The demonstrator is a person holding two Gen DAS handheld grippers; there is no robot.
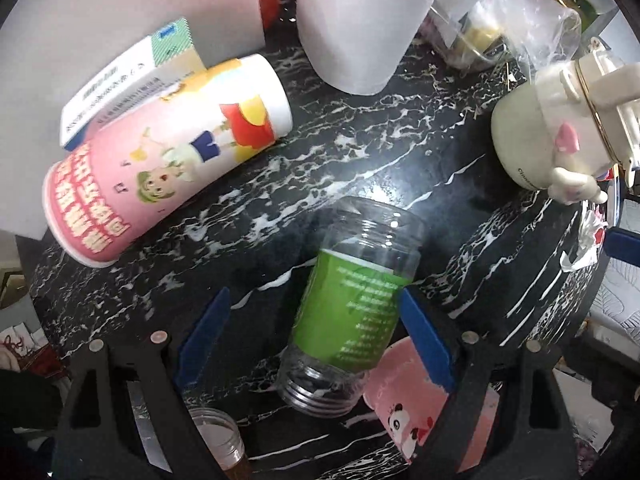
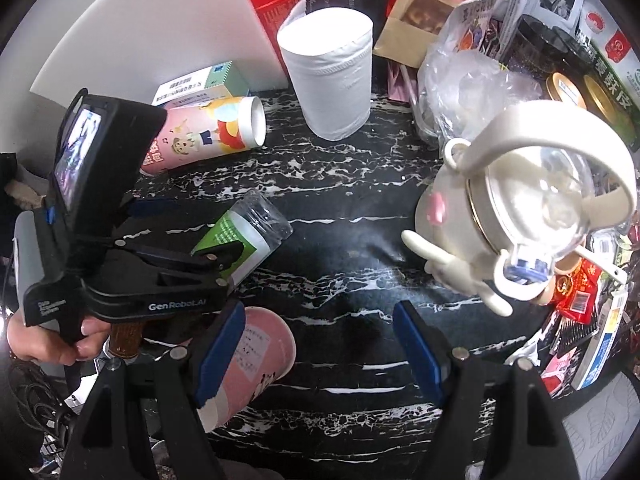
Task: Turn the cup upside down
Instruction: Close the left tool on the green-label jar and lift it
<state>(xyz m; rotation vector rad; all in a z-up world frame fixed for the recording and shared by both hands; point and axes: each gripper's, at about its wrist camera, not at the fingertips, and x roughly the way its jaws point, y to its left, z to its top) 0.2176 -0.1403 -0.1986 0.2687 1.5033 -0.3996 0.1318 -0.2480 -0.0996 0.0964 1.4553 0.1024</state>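
Note:
A clear plastic jar (image 1: 352,308) with a green label lies tilted on the black marble table (image 1: 360,152), its threaded mouth toward the left wrist camera. My left gripper (image 1: 314,296) is open around it. The right finger touches the jar's side and the left finger stands well apart. In the right wrist view the same jar (image 2: 244,236) shows between those fingers at the left. My right gripper (image 2: 320,344) is open above the table with nothing between its fingers.
A pink cartoon paper cup (image 1: 160,160) lies on its side by a medicine box (image 1: 132,76). A toilet roll (image 2: 332,72) stands behind. A cream bottle with a rabbit figure (image 2: 500,208) lies at the right. A pink panda cup (image 1: 404,408) and a small jar (image 1: 216,440) sit near. Packets crowd the back.

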